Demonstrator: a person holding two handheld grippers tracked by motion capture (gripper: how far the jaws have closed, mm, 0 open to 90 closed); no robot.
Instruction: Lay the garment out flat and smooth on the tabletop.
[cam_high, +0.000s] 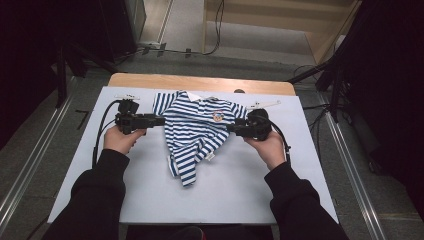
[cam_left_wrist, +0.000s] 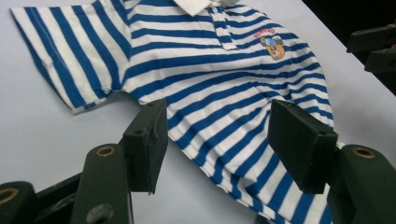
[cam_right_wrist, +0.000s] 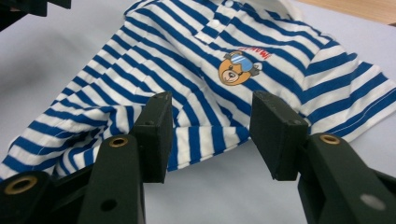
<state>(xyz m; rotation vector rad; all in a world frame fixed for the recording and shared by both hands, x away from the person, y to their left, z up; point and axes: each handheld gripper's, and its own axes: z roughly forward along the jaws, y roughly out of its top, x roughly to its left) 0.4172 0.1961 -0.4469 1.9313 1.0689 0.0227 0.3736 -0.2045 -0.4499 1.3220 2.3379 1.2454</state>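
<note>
1. Between both sets of fingers, on the counter (cam_high: 75, 165), lies the striped shirt (cam_high: 197, 130); left gripper (cam_high: 156, 120) and right gripper (cam_high: 231, 127) stand apart, holding nothing; closing now could pinch just one layer, dragging the rumpled hem crooked.
2. Right gripper view shows the bear badge (cam_right_wrist: 238, 69) clearly; high view shows the folded-under lower half.

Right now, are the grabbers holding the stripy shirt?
No. Left gripper and right gripper are open beside the striped shirt, gripping nothing.
</note>
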